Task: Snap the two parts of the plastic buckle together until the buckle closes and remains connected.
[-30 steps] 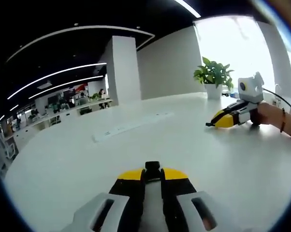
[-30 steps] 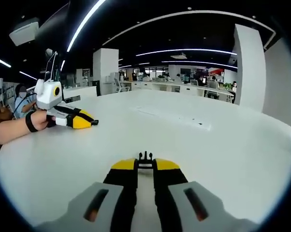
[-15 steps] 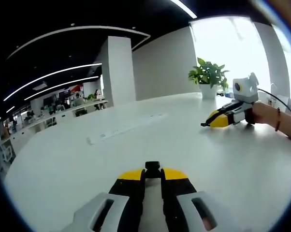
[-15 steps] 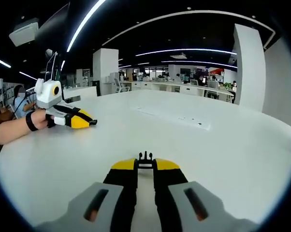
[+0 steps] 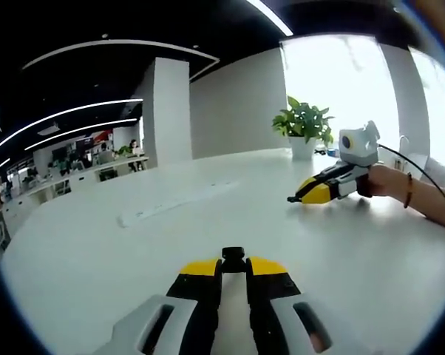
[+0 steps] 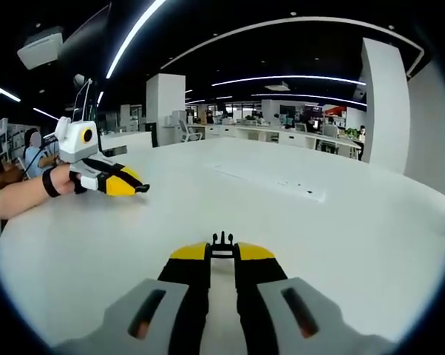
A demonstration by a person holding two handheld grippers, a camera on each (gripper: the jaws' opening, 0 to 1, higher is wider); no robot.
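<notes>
1. Left gripper view: left hand-held gripper (image 5: 233,266) at bottom centre, jaws drawn narrow around a small black buckle part (image 5: 233,255) that pokes out just past the yellow tips. Judged: pinched at the tip so its mating end stays free.
2. Right gripper view: right hand-held gripper (image 6: 222,251) at bottom centre, jaws likewise narrow on the other black buckle part (image 6: 222,239), whose prongs stick forward beyond the tips. Judged: prongs left exposed so they can enter the socket half.
3. The two halves are well apart. In the left gripper view the right hand-held gripper sits right of centre, low over the white surface (image 5: 134,251), near a potted plant (image 5: 302,126) at upper right. In the right gripper view the left hand-held gripper sits at mid left.
4. Judged: the closing step is not yet done; the halves need bringing tip to tip and lining up first.
5. Against the frame a second earlier: in the left gripper view the right hand-held gripper lies further toward centre and higher, and the plant too, so mostly camera swing. The right gripper view matches closely. Both grips match.
</notes>
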